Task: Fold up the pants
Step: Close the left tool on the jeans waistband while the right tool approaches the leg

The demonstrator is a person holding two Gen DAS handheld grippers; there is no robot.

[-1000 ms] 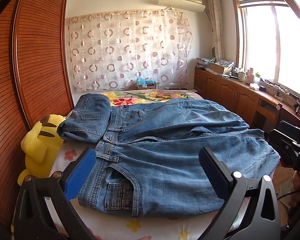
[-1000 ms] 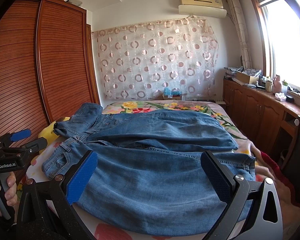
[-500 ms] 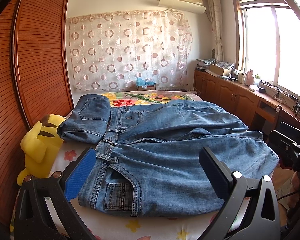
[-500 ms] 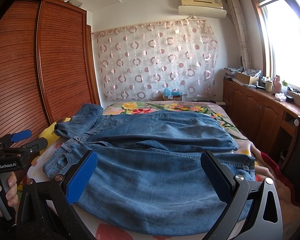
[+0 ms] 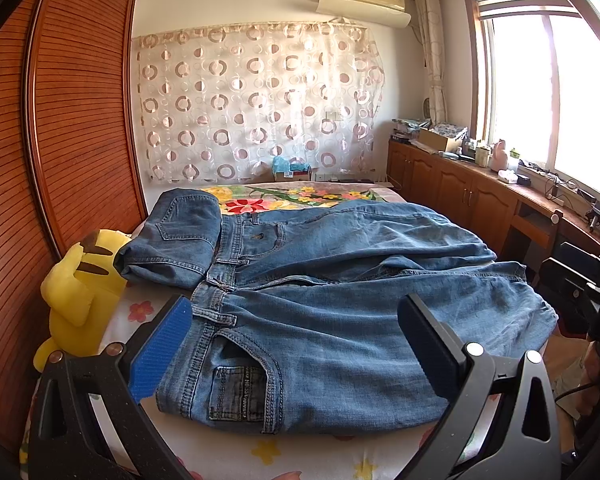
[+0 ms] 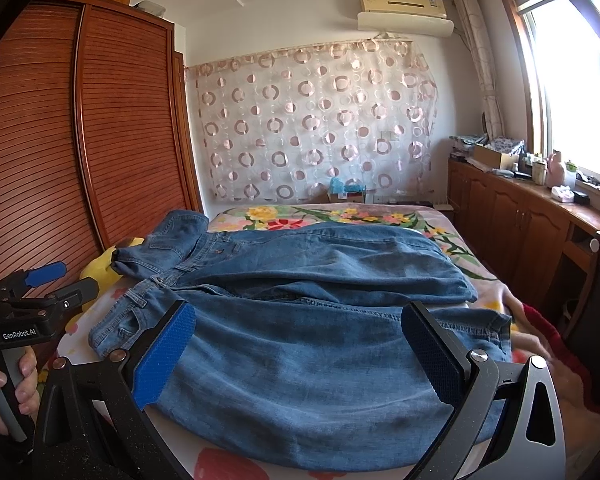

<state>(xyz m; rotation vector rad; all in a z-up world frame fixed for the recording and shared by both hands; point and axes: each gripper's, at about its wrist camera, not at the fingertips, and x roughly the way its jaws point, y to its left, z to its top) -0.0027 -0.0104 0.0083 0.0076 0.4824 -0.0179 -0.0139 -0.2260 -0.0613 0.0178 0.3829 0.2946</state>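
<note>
Blue denim pants (image 5: pixel 332 292) lie spread across the bed (image 5: pixel 268 450), waistband to the left, both legs running to the right. The same pants (image 6: pixel 300 320) fill the middle of the right wrist view. My left gripper (image 5: pixel 296 344) hovers open over the near waistband and front pocket, nothing between its fingers. My right gripper (image 6: pixel 300 344) hangs open above the near leg, also holding nothing. A second folded denim garment (image 5: pixel 176 236) rests at the back left by the waistband. In the right wrist view the left gripper (image 6: pixel 48 280) shows at the left edge, held by a hand (image 6: pixel 8 384).
A yellow plush toy (image 5: pixel 80 292) sits at the bed's left edge against the wooden slatted wardrobe (image 5: pixel 60 120). Wooden cabinets (image 5: pixel 480 200) with clutter run along the right wall under the window. A patterned curtain (image 5: pixel 256 104) hangs behind the bed.
Both grippers have barely drifted; the view shifted very slightly. The pants lie as before.
</note>
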